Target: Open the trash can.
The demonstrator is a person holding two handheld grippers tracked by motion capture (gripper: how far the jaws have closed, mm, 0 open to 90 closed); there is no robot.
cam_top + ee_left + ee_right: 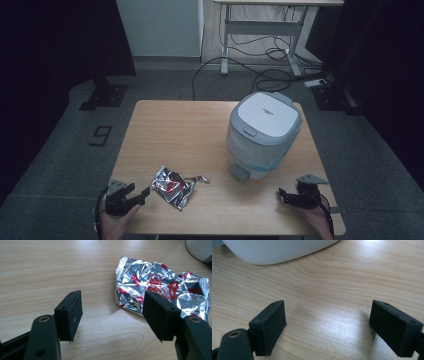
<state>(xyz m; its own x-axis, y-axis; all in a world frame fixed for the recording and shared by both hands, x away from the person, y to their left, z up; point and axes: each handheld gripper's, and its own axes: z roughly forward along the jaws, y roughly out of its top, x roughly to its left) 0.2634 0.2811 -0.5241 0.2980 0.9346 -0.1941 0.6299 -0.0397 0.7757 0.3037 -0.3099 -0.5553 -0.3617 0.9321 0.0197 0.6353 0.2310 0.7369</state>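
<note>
The crumpled foil wrapper (172,186) is lying on the bench (180,130), just beside the spread left gripper (141,195). The right gripper (283,194) is also gaping, near the closed white pedal bin (262,132).

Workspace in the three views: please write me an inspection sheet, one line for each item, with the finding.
Surface: wooden table, level, bare wood between the things.
Job's things: crumpled silver and red foil wrapper lying flat near the front edge; white lidded bin with a liner, lid shut, a pedal at its base.
Clutter: nothing seen.
Grippers: left gripper open, jaws wide, just short of the wrapper; right gripper open, low over bare wood in front of the bin.
Cables: a thin cable at each wrist; loose cables on the floor behind the table.
Surroundings: dark curtains at both sides, a desk frame at the back, a floor mark "9".
</note>
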